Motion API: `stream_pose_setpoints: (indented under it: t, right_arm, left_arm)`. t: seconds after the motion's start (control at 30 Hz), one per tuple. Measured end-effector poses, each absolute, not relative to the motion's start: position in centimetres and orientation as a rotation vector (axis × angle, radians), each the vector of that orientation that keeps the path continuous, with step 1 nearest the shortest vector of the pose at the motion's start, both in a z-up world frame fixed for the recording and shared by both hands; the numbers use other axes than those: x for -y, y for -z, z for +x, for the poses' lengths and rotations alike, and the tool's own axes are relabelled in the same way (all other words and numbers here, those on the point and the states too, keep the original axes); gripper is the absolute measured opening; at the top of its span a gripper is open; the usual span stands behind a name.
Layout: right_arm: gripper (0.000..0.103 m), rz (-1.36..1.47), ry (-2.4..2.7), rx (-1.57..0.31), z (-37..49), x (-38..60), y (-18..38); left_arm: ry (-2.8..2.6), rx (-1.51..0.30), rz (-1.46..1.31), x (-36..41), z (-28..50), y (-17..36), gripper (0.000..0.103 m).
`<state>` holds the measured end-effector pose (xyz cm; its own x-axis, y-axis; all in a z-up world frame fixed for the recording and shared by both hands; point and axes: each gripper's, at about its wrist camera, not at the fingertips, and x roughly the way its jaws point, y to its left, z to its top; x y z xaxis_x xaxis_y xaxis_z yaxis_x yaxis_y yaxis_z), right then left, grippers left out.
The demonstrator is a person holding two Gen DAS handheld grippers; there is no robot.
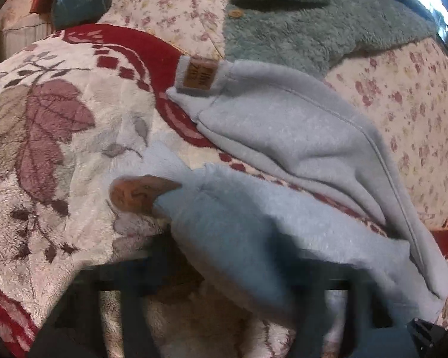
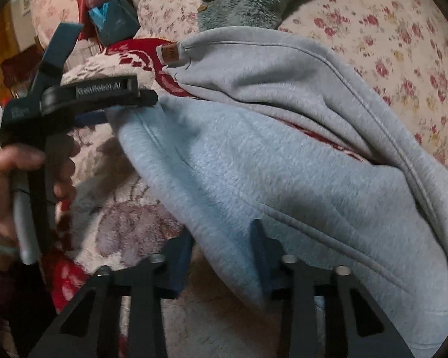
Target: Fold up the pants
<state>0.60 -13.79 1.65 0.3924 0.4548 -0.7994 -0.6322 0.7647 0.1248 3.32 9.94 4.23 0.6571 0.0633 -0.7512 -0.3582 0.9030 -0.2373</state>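
Grey fleece pants (image 1: pixel 283 137) draped over a floral blanket (image 1: pixel 59 113) on a bed.

Left wrist view: the left gripper (image 1: pixel 224 268) is buried under fabric, and this view alone does not settle its fingers; a brown label (image 1: pixel 198 74) marks one corner of the pants. Right wrist view: the left gripper (image 2: pixel 140 98) pinches a hem of the pants (image 2: pixel 254 164); the right gripper (image 2: pixel 221 256) has fingers wide, cloth between them. Soft, light, floppy; best taken at hems. A teal fleece garment (image 2: pixel 248 0) lies beyond the label.

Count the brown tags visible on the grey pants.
2. One brown tag sits on the far cuff of the grey pants; a second tag lies on the near fold. Others may be hidden in folds.
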Motion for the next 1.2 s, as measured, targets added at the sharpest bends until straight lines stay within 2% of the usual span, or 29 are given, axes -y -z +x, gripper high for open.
stream_pose_setpoints:
  t: [0.03, 0.13, 0.4, 0.67, 0.7, 0.77, 0.8, 0.83, 0.87, 0.93, 0.97, 1.03, 1.07, 1.1, 1.13, 1.2]
  right_arm:
    - [0.024, -0.208, -0.704, -0.946, 0.7, 13.9, -1.7]
    - [0.020, -0.156, -0.734, -0.974, 0.6, 14.3, -1.9]
    - [0.020, -0.135, -0.774, -0.962, -2.4, 14.4, -3.6]
    - [0.020, -0.183, -0.775, -0.963, -5.4, 13.8, -3.8]
    - [0.020, -0.206, -0.772, -0.957, -5.6, 13.5, -3.5]
    - [0.020, -0.254, -0.760, -0.966, -6.0, 12.9, -2.6]
    - [0.021, -0.268, -0.747, -0.977, -5.9, 12.7, -1.9]
    - [0.024, -0.247, -0.741, -0.982, -5.8, 12.9, -1.6]
    - [0.024, -0.198, -0.735, -0.990, -5.5, 13.4, -1.4]
    - [0.025, -0.120, -0.739, -1.001, -5.0, 14.5, -1.6]
    - [0.025, -0.103, -0.747, -1.000, -5.0, 14.9, -1.9]
    - [0.030, -0.068, -0.774, -0.995, -4.8, 16.1, -2.7]
    - [0.033, -0.044, -0.774, -0.997, -4.7, 16.9, -3.1]
    - [0.044, -0.007, -0.769, -0.999, -4.6, 18.0, -3.4]
    - [0.060, 0.027, -0.763, -0.993, -4.4, 19.0, -3.8]
    - [0.073, 0.112, -0.749, -0.972, -4.2, 21.4, -4.5]
  left_arm:
    - [-0.234, -0.823, -0.376, -9.7, 3.2, -4.3, 0.025]
    - [-0.212, -0.809, -0.354, -9.0, 2.5, -4.9, 0.015]
    - [-0.161, -0.771, -0.298, -8.8, -1.9, -7.8, 0.014]
    - [-0.174, -0.828, -0.325, -9.8, -6.1, -5.8, 0.014]
    - [-0.179, -0.836, -0.344, -10.0, -6.4, -5.2, 0.016]
    - [-0.206, -0.865, -0.365, -10.4, -6.8, -4.1, 0.029]
    - [-0.238, -0.882, -0.365, -10.5, -7.0, -3.6, 0.046]
    - [-0.268, -0.887, -0.355, -10.7, -7.3, -3.3, 0.054]
    - [-0.266, -0.882, -0.363, -10.9, -7.7, -3.3, 0.054]
    - [-0.243, -0.870, -0.412, -11.5, -8.5, -3.7, 0.064]
    - [-0.236, -0.864, -0.434, -11.6, -8.8, -4.1, 0.065]
    - [-0.245, -0.848, -0.423, -11.1, -9.1, -5.0, 0.069]
    - [-0.274, -0.828, -0.382, -10.4, -9.3, -5.8, 0.075]
    - [-0.316, -0.796, -0.335, -9.8, -9.6, -6.6, 0.086]
    - [-0.345, -0.756, -0.299, -9.3, -10.0, -7.4, 0.088]
    - [-0.356, -0.709, -0.272, -8.5, -10.4, -8.7, 0.088]
